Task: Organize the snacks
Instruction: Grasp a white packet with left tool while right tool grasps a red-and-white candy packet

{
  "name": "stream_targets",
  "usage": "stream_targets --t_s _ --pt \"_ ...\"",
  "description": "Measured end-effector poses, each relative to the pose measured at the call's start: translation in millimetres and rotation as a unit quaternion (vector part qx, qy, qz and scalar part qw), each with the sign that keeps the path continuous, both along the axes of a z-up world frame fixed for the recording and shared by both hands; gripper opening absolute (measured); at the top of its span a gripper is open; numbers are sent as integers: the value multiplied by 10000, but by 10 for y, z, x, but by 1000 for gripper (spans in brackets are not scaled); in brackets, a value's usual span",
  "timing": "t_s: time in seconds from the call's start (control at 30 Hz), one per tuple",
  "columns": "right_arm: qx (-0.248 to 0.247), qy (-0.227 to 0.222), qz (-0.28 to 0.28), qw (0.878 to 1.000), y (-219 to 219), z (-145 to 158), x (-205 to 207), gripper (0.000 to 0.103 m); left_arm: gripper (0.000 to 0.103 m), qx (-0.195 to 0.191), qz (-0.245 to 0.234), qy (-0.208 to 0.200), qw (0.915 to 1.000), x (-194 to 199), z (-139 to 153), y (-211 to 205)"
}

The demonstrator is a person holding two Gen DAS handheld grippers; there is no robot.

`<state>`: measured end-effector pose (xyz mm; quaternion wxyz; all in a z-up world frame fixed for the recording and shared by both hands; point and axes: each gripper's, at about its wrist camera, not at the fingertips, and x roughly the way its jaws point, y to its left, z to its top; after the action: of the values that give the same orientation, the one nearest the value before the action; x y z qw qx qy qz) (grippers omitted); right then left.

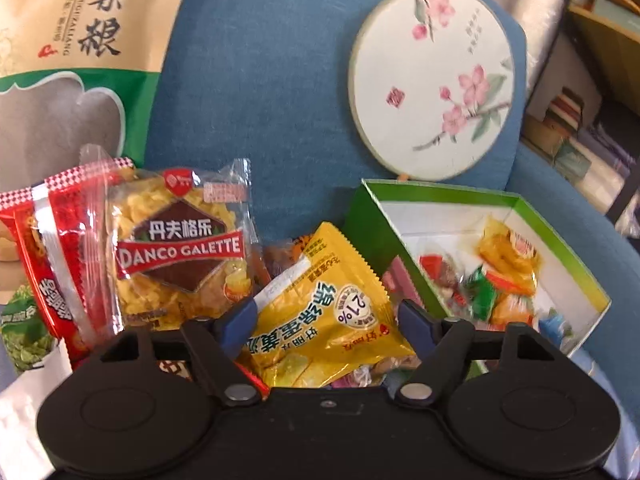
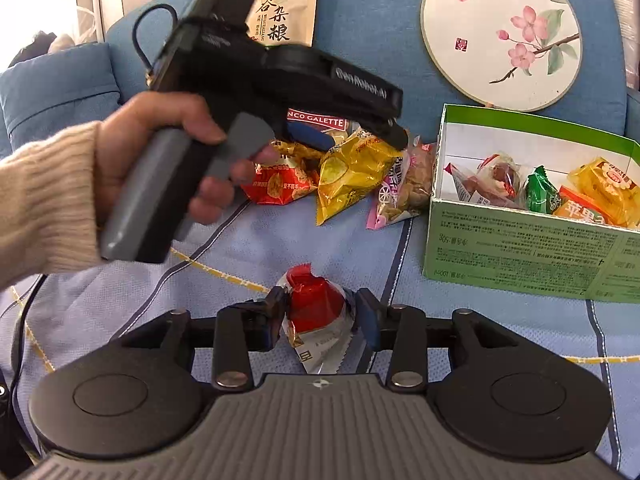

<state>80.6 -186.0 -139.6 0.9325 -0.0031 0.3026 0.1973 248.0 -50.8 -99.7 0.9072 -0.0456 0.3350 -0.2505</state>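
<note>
My left gripper [image 1: 326, 320] is open with a yellow snack packet [image 1: 324, 320] between its fingers, over a pile of snacks. A Danco Galette packet [image 1: 180, 248] and a red packet [image 1: 60, 252] lie to its left. The green box [image 1: 568, 276] with several wrapped snacks in it stands to the right. In the right wrist view my right gripper [image 2: 320, 316] is shut on a red and white snack packet [image 2: 316, 312] above the light blue cloth. The left gripper [image 2: 352, 132] reaches into the pile [image 2: 348, 172], left of the green box [image 2: 520, 248].
A big beige grain bag [image 1: 80, 40] leans on the blue sofa back [image 1: 260, 80], beside a round flower-painted fan [image 1: 432, 80]. A light blue cloth [image 2: 280, 240] covers the seat. Shelves with clutter [image 1: 580, 120] are at the far right.
</note>
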Motion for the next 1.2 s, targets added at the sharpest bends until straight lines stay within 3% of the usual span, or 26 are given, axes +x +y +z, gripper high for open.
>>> stream_targets --t_s 0.23,0.27,0.3,0.33,0.47,0.7,0.9,1.0,1.1,1.2 --pt "95 57 -45 9999 -10 -14 -39 69 80 -112 -676 33 9976 -575 33 222" --pt "82 63 -42 9999 -2 -13 -47 69 84 -90 -648 -58 9978 -660 70 285" --pt "70 55 -42 10000 11 -15 -54 69 98 -50 -565 -178 9982 -732 121 367" --pt "54 56 -48 10000 26 -16 -57 69 103 -14 -431 -333 9985 -783 181 470" --pt "59 13 -32 10000 52 11 -61 70 103 134 205 -775 9967 -724 337 943" --pt "-1 24 -26 10000 90 2 -38 74 103 35 964 83 9953 -360 -10 1525" --pt "-91 44 5 9999 96 -11 -40 85 103 -222 514 469 9973 -708 -153 1482" --pt "-187 10 32 9998 98 -12 -61 101 103 -29 373 264 9990 -813 -116 1399" --pt "-246 5 103 9996 117 -12 -75 102 103 345 468 -247 9980 -811 -38 1326" --pt "-267 34 116 9996 134 -32 -57 102 103 549 440 -419 9966 -679 -24 1245"
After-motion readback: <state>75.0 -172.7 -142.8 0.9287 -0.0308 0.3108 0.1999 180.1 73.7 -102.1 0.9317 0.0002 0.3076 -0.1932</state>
